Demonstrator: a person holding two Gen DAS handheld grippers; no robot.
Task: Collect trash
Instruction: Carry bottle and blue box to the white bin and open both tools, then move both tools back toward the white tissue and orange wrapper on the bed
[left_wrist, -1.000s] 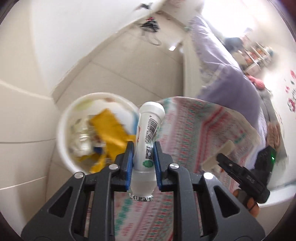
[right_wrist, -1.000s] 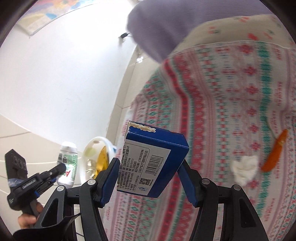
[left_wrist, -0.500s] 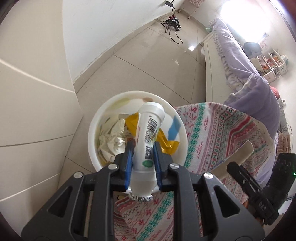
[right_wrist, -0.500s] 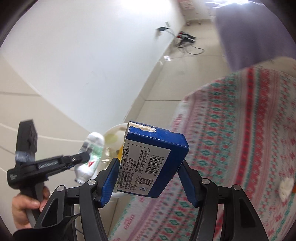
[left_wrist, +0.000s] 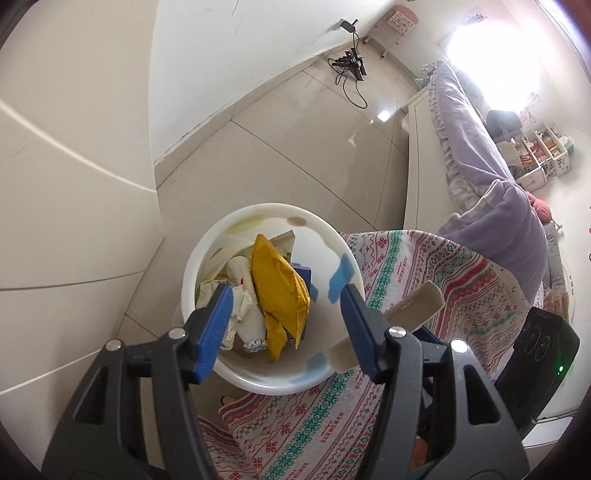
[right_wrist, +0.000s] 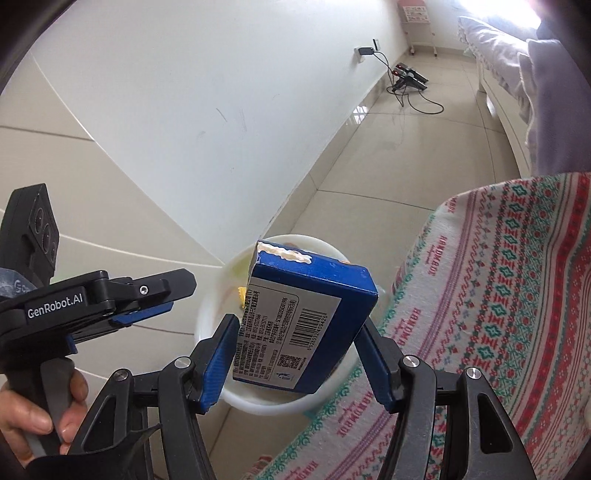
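My left gripper (left_wrist: 286, 295) hangs over the white bin (left_wrist: 207, 254), its jaws opening with nothing between them. A white bottle (left_wrist: 255, 321) with a foil end lies inside the bin beside a yellow wrapper (left_wrist: 277, 280) and crumpled paper. My right gripper (right_wrist: 299, 325) is shut on a blue box (right_wrist: 306, 314) with a barcode label, held just above the bin (right_wrist: 210, 317) on its right side. In the right wrist view, the left gripper (right_wrist: 181, 291) shows side-on at the left, held by a hand (right_wrist: 33, 413). A pale cardboard edge (left_wrist: 417, 302) next to the left gripper's right finger seems to be the box.
The bin stands on a tiled floor (left_wrist: 295, 147) against the edge of a patterned cloth (left_wrist: 424, 266). A white wall (right_wrist: 184, 110) runs behind it. A bed with a lilac cover (left_wrist: 476, 147) lies further back, and a power strip with cables (left_wrist: 351, 62) sits by the wall.
The left jaws have opened and the white bottle has dropped from them into the bin. The right gripper has carried the blue box left, to just over the bin.
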